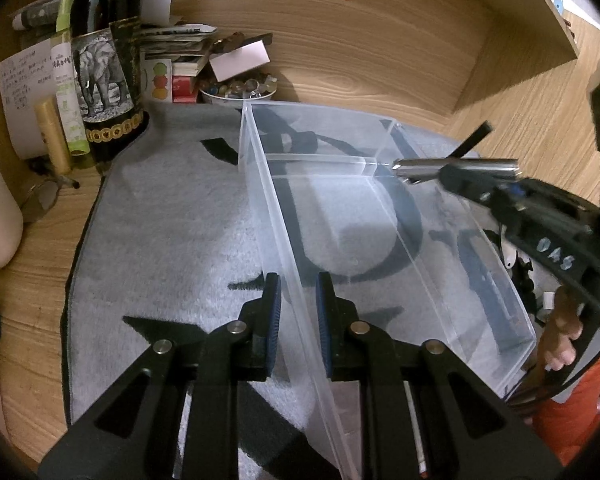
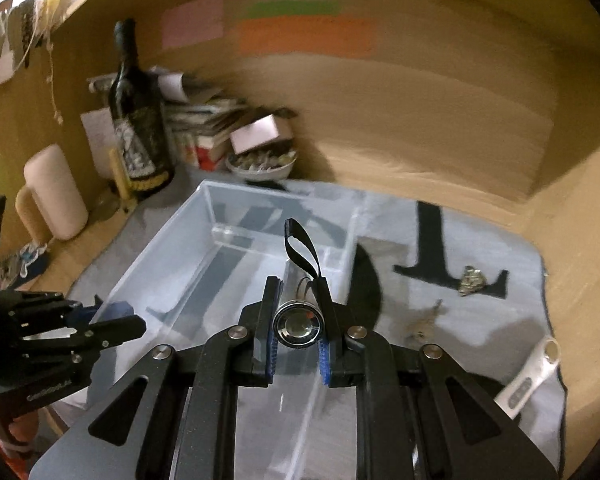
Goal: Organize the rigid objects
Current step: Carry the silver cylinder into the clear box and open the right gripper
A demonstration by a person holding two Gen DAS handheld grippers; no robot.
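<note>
The clear rigid plastic divided box (image 1: 380, 216) is sitting mid-frame on the grey fuzzy mat (image 1: 160, 220), open mat lying to its left and clutter crowding the upper left; the left gripper (image 1: 298, 312) is pinching the box's near thin wall; the right gripper (image 2: 298, 320) is clamping a smooth silver cylindrical flashlight (image 2: 298, 326), black strap looping upward, over the box's compartments.

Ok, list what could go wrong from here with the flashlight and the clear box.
1. The right gripper holds the flashlight by its round body over the clear box; it could roll or slip out early.
2. The flashlight's strap loops free and may snag on a divider.
3. The left gripper pinches only the box's thin wall; a hard drop might jolt it loose.
</note>
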